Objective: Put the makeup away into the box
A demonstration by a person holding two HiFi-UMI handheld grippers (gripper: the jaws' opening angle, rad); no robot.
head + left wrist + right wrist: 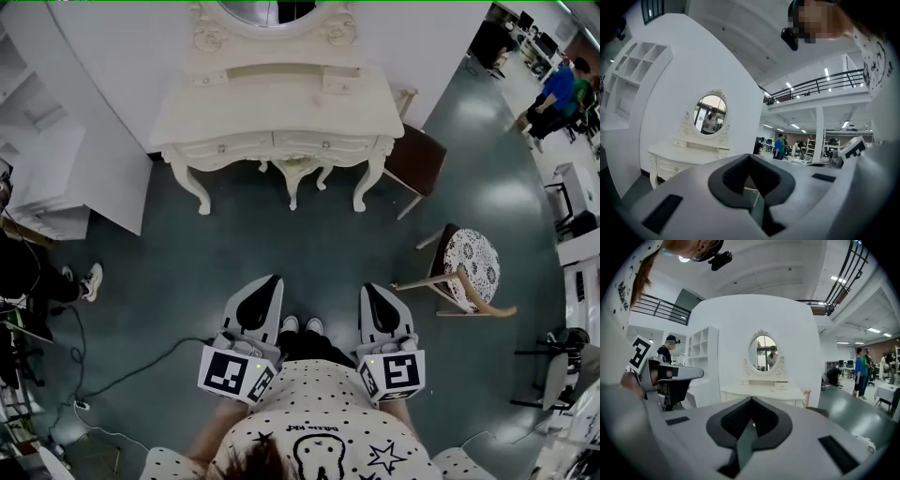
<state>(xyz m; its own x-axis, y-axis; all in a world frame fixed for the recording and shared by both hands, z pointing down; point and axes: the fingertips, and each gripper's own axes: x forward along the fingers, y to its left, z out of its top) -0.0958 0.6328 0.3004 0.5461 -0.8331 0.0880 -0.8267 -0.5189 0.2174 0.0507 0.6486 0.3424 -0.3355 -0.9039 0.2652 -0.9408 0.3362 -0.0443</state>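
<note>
White shelving (37, 173) fills the far left of the head view, with a black cable (141, 366) trailing over the teal-grey floor (281, 239) in front of it. We hold the left tool (271, 279) close to the body, level and pointing forward. In its own view the two jaws are pressed together at the tips with nothing between them.

Straight ahead, well apart from both tools, stands a cream dressing table (281, 103) on curved legs, with an oval mirror (267, 9) at its back. Its tabletop looks pale and nearly bare from where we stand. We cannot tell whether any makeup or a box lies on it, as the small shapes near the mirror are too small to read.

The right tool (369, 289) sits beside the left one and is tipped slightly downward. Its jaws are likewise fully closed and empty.

Further right, a brown-seated chair (417, 159) stands just beside the dressing table's corner. A wooden chair with a round patterned cushion (472, 265) stands nearer to us. Two bystanders (560, 94) stand at the upper right edge.
</note>
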